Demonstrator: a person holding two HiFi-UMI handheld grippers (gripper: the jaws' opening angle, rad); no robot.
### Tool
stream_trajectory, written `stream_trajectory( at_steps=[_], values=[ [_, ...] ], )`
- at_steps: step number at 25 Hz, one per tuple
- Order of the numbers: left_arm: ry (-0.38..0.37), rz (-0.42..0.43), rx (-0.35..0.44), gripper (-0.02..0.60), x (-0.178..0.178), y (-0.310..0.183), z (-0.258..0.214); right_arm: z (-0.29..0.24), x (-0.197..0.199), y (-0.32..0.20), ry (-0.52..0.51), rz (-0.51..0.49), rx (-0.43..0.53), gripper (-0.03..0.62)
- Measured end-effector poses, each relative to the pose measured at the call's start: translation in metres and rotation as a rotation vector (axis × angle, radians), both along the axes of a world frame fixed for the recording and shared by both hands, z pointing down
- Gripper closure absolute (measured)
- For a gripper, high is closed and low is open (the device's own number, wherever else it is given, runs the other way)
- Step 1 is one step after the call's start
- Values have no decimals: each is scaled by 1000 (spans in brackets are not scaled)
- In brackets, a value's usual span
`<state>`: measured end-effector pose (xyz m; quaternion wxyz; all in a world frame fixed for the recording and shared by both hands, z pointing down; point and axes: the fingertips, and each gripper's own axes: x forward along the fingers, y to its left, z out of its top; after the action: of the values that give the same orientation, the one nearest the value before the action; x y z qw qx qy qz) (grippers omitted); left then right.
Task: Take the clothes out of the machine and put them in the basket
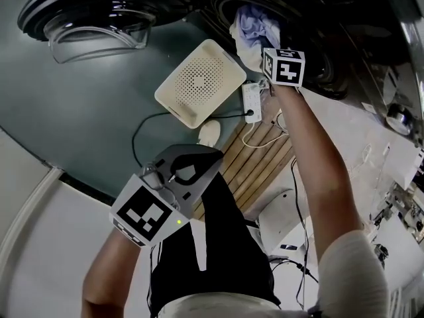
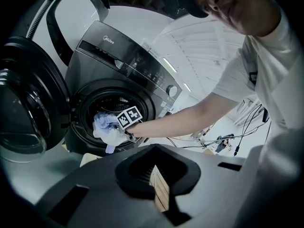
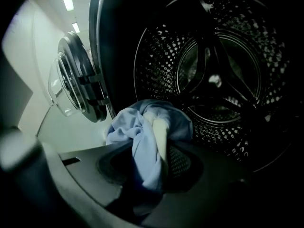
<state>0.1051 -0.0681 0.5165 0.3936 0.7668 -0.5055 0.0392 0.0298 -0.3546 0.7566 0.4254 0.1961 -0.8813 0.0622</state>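
Observation:
A light blue cloth (image 1: pixel 254 26) hangs bunched at the mouth of the dark washing machine (image 2: pixel 118 65). My right gripper (image 1: pixel 266 48) is shut on it, just outside the drum (image 3: pixel 223 75). In the right gripper view the cloth (image 3: pixel 142 141) fills the space between the jaws of that gripper (image 3: pixel 153 161). The left gripper view shows the same cloth (image 2: pixel 105 127) below the marker cube. The white perforated basket (image 1: pixel 199 81) lies on the floor in front of the machine. My left gripper (image 1: pixel 199 161) is held back near the body, its jaws a narrow gap apart and empty (image 2: pixel 159 184).
The machine's round door (image 1: pixel 93 12) stands swung open to the left (image 2: pixel 23 103). A white power strip (image 1: pixel 252 103) and cables lie beside the basket, next to wooden slats (image 1: pixel 258 158). More cables and gear crowd the right side (image 1: pixel 397 197).

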Motion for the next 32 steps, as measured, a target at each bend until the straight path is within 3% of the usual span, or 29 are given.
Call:
stream_trajectory(
  at_steps=[13,27,32],
  values=[
    [-14,-24,18,583,1,39,-21,-90,20,46,-117,-74,90,448],
    [-38,-88,27,583,-22,91,-32,-158,36,125,-199,-121,63,447],
    [-42,-100,20,583,-29,126,-35,-177,27,176,-222,-155,43,447]
  ],
)
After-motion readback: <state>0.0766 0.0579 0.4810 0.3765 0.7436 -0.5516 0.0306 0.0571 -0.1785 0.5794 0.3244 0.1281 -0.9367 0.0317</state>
